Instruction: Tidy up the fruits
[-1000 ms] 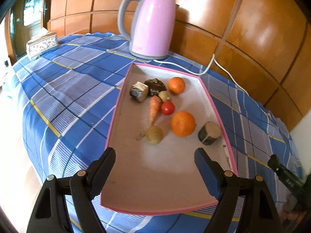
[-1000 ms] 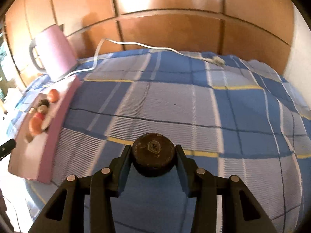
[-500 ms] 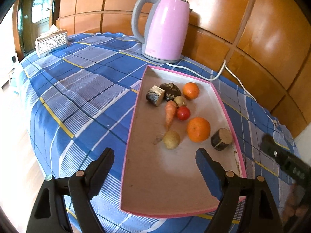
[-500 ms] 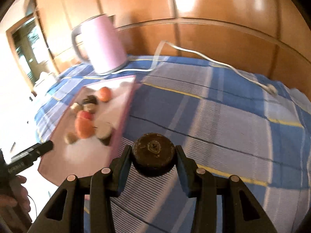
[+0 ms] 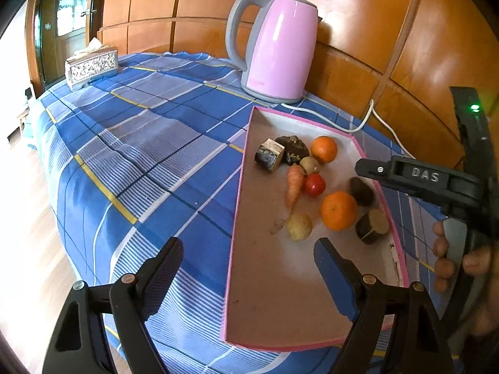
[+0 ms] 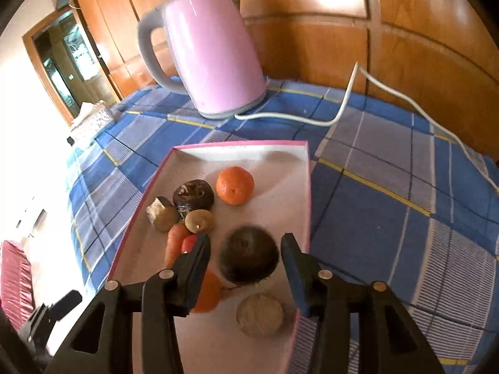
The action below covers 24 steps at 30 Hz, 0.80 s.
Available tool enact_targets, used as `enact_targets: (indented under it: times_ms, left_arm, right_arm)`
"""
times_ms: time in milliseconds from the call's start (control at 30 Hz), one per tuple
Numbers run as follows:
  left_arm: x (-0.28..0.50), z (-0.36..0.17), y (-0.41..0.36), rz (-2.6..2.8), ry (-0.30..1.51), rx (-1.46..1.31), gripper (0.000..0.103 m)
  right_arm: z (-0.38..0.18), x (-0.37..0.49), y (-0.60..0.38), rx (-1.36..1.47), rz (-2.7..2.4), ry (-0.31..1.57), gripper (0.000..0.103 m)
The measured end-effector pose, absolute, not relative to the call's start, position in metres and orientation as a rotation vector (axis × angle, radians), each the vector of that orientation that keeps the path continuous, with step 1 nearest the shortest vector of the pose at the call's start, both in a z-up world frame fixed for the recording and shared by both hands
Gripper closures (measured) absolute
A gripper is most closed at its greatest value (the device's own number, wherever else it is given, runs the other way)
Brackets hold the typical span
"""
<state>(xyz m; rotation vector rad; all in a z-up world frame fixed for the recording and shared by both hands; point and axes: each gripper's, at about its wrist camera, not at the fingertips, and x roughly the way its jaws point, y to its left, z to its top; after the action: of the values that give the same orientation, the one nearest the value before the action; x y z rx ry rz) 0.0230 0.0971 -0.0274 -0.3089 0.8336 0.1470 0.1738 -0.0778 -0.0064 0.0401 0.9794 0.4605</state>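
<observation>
The right hand-held gripper (image 6: 246, 261) is opening, its pads clear of the dark round fruit (image 6: 248, 255) between them, apparently dropping it into the pink tray (image 6: 307, 187) at lower centre. The left hand-held gripper (image 5: 249, 265) hovers wide open and empty over the tray's near end, likely waiting.

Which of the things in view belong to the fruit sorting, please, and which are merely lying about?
Part of the job: pink tray, two oranges, tomato, carrot, dark round fruit between the right gripper's opening jaws.

Lying about: kettle, white cord, tissue box.
</observation>
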Motion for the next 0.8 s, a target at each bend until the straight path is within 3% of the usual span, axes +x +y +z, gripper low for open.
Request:
enact_targets:
  times_ms: [67,800]
  left_arm:
    - [0.025,-0.029,0.098,0.151,0.837,-0.318,0.017]
    - [0.018,-0.016,0.083,0.142,0.803,-0.275,0.012]
  right_arm:
    - [-0.006,0.172,-0.079,0.044,0.453,0.973,0.045]
    - [0.01,0.091,-0.113,-0.021,0.342,0.855,0.045]
